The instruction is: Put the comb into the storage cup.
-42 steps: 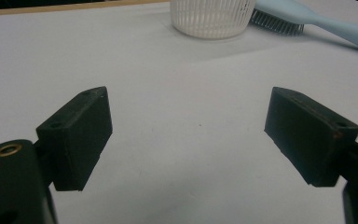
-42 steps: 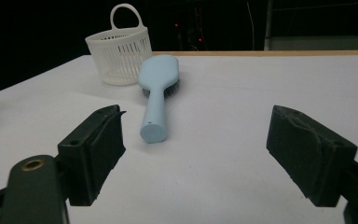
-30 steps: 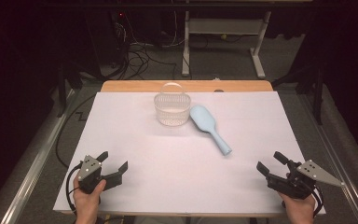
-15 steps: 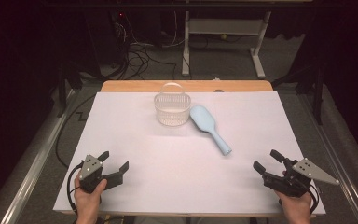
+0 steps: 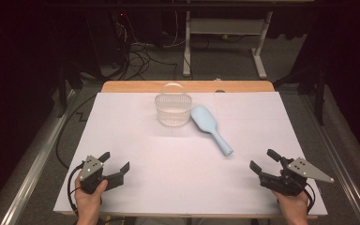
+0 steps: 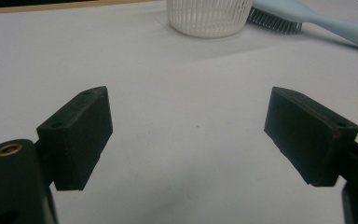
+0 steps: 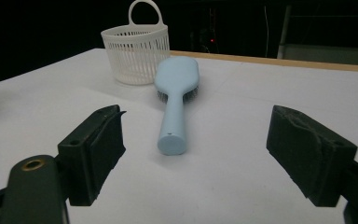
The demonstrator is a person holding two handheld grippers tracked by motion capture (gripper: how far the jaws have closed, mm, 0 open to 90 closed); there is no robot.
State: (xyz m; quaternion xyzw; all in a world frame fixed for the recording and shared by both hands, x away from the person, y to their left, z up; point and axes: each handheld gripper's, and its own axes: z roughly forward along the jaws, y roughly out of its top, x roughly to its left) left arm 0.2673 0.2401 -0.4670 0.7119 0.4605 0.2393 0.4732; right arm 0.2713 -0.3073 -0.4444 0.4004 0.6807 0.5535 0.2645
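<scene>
A: Item one?

B: Hairbrush (image 5: 210,128), pale blue plastic, paddle head with bristles facing down. It lies flat on the white worktop (image 5: 136,140) just beside the basket (image 5: 173,109), on its right in the high view, with its handle trailing away from the basket toward the near edge. Whether head and basket touch, I cannot tell.

A: Item two?

B: Basket, white slatted plastic, round, loop handle upright. Landmark for this list.

A: Grippers?

B: Left gripper (image 5: 116,165), well apart from the basket at the near left, jaws spread wide with nothing between them. Right gripper (image 5: 263,162), near right and likewise well apart from the basket, jaws released and empty, lined up on the butt of the brush handle in the right gripper view (image 7: 172,105).

A: Handling notes for the brush?

B: Likely light and rigid, with a smooth shell that could slip under a weak pinch. Bristles give, so avoid the head. Best hold, in my judgement, is across the handle, a little up from the rounded butt end, where the section is narrow enough for the jaws. The head end may swing if gripped too near the tip.
</scene>
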